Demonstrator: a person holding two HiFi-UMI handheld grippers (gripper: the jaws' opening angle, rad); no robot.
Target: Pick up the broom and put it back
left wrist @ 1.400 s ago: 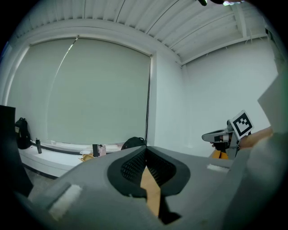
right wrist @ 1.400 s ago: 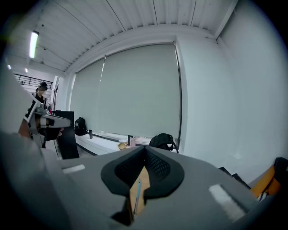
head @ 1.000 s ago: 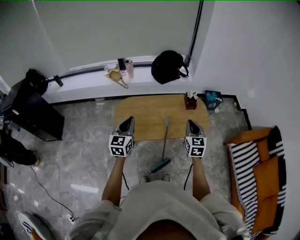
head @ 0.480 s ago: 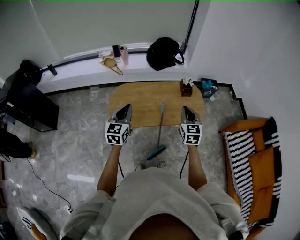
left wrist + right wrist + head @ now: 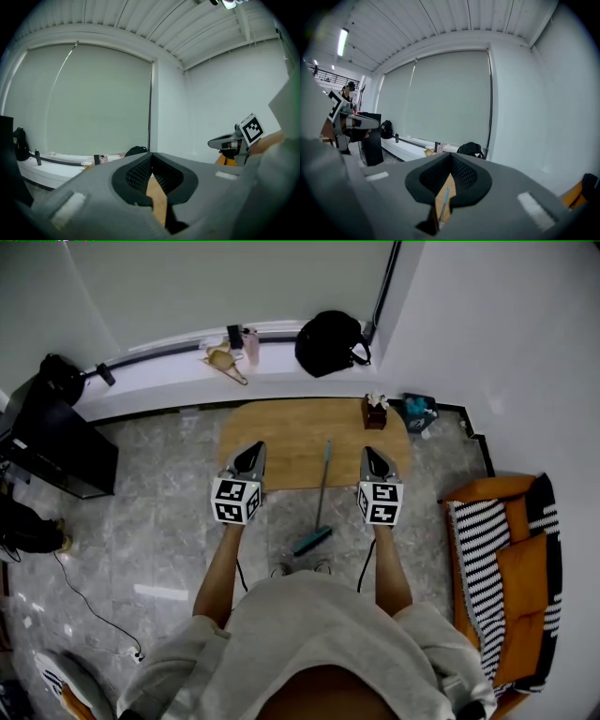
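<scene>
The broom [image 5: 322,493] has a thin teal handle that leans on the front edge of the wooden table [image 5: 281,432], and its teal head rests on the grey floor. In the head view it stands between my two grippers, and neither touches it. My left gripper [image 5: 251,452] is held out over the table's left front corner, shut and empty. My right gripper [image 5: 370,454] is level with it to the right of the handle, shut and empty. In the right gripper view the broom [image 5: 444,202] shows as a thin teal line below the closed jaws.
A brown tissue box [image 5: 376,413] stands on the table's far right corner. A black bag [image 5: 330,343], a bottle and a hanger lie on the window ledge. There is a black cabinet [image 5: 56,451] at the left and an orange and striped sofa [image 5: 511,559] at the right.
The head view has shifted a little, so the room sits slightly higher in the picture. Both grippers and the broom keep their places relative to one another.
</scene>
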